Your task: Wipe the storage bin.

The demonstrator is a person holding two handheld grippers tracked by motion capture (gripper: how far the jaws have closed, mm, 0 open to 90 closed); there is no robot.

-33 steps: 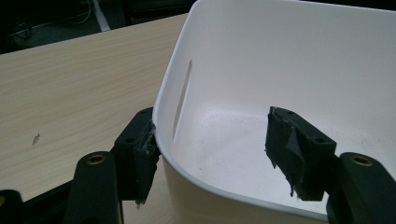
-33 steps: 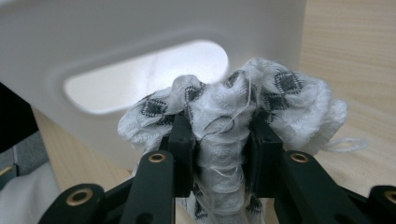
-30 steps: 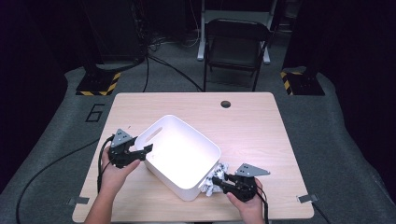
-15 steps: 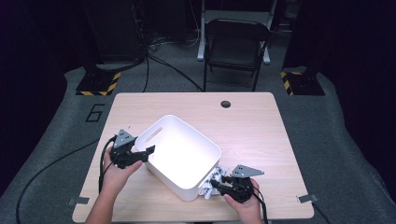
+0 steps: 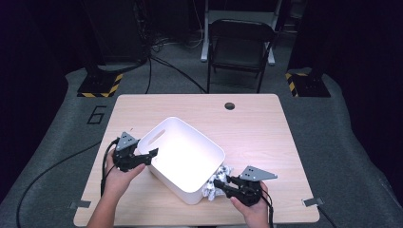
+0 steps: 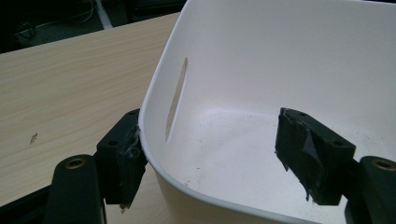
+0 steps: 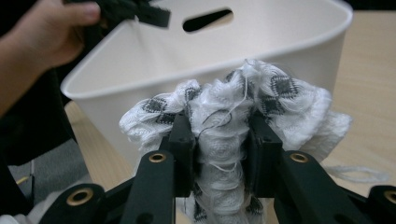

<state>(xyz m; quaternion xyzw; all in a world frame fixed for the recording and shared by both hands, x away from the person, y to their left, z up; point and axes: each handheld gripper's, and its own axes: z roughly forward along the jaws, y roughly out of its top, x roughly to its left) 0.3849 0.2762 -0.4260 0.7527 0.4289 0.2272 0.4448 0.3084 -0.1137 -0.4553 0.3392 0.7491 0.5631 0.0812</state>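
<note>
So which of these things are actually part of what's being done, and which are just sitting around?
Part of the job:
- white bin, its rim between the left gripper jaws
- white patterned cloth, bunched and clamped in the right gripper beside the bin
- table they rest on

Just lying about:
- folding chair behind the table
- striped floor blocks

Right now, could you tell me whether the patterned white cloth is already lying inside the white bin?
No, the patterned white cloth is bunched between the right tongs outside the white bin, against its outer wall.

A black folding chair (image 5: 240, 45) stands beyond the wooden table (image 5: 256, 128), on grey floor.
</note>
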